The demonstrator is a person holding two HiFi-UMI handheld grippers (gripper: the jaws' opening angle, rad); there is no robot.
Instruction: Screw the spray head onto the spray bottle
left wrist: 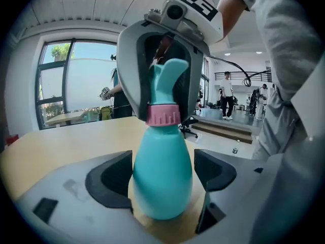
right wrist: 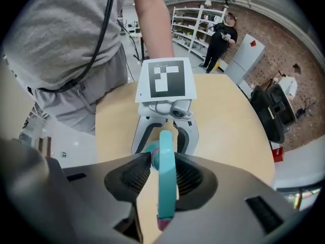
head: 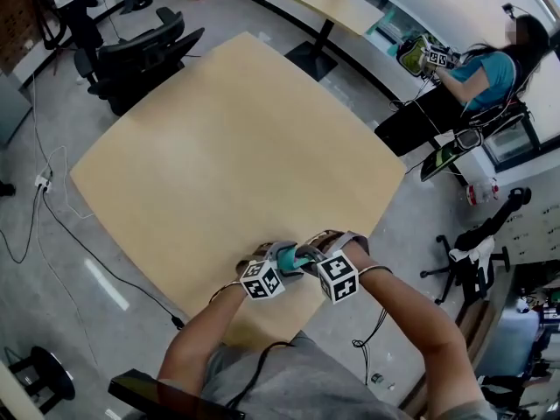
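Bottle [left wrist: 162, 179] stands upright on the table [head: 219, 138], at the table's edge nearest the person. Head [left wrist: 170, 80] sits on its neck with the pink collar [left wrist: 163, 115] down, so it looks seated, though tightness is unclear. Right gripper [right wrist: 161, 172] clamps the head from above. Left gripper [head: 276, 259] has its jaws apart around the bottle, pads clear.

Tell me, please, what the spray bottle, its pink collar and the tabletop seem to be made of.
Spray bottle: probably plastic, smooth teal with a soft sheen.
Pink collar: probably moulded plastic, matte, with vertical grip ridges.
Tabletop: perhaps wood-look laminate or veneer; pale, even, matte, no grain discernible.
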